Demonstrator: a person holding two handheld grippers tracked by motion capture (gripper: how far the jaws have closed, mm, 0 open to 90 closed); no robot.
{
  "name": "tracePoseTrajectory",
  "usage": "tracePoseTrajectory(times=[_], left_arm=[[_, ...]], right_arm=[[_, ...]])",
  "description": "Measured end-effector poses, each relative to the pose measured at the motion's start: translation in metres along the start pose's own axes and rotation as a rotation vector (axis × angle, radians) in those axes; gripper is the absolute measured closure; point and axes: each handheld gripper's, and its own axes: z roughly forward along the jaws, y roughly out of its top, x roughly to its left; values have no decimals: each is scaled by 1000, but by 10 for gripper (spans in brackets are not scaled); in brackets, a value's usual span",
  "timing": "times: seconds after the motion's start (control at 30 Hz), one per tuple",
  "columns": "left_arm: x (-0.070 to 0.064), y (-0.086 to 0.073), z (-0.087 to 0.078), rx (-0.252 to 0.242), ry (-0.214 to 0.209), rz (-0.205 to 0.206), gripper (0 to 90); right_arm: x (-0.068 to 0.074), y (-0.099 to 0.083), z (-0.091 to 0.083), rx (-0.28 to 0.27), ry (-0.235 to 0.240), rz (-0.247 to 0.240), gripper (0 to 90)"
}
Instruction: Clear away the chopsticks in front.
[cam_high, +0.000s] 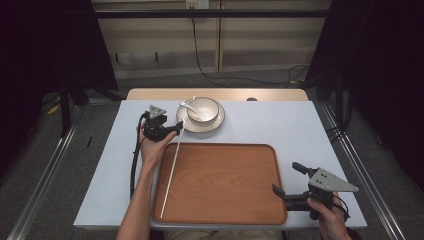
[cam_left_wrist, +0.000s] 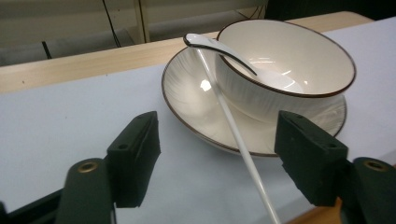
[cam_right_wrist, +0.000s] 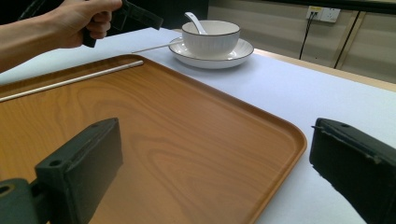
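Jaws wide around thin white stick (cam_left_wrist: 243, 144), glossy ribbed bowl (cam_left_wrist: 285, 60)

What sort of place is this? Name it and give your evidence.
Probably a lab or recording studio set up as a dining spot: black curtains flank the white-topped table, metal floor rails run alongside it, and a cable hangs from a wall socket.
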Motion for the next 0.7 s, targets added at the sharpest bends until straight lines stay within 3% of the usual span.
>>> tracePoseTrajectory(times=[0.07, 0.13, 0.2, 0.27, 0.43, 0.53, 0.6, 0.63, 0.67, 0.7], left_arm=[[-2, 4, 4, 7, 2, 1, 359], [-4, 9, 6, 14, -22, 11, 347], [-7, 14, 10, 37, -2, 27, 338], [-9, 16, 14, 49, -9, 27, 357], [-13, 16, 21, 96, -11, 78, 472], [-11, 16, 22, 75, -49, 26, 472], [-12, 16, 26, 84, 2, 47, 491], [-11, 16, 27, 111, 0, 72, 512], [-11, 14, 30, 95, -29, 44, 531], [-11, 14, 30, 95, -29, 44, 550]], right_arm=[[0, 0, 0, -3, -5, 3, 24], [0, 0, 0, 2, -2, 7, 24], [-1, 0, 0, 2, 2, 7, 25], [-1, 0, 0, 5, 1, 0, 24], [0, 0, 0, 1, 0, 0, 24], [0, 0, 0, 7, 5, 4, 24], [-1, 0, 0, 4, 5, -3, 24], [0, 0, 0, 4, 4, -1, 24], [0, 0, 0, 2, 4, 1, 24], [0, 0, 0, 2, 4, 1, 24]])
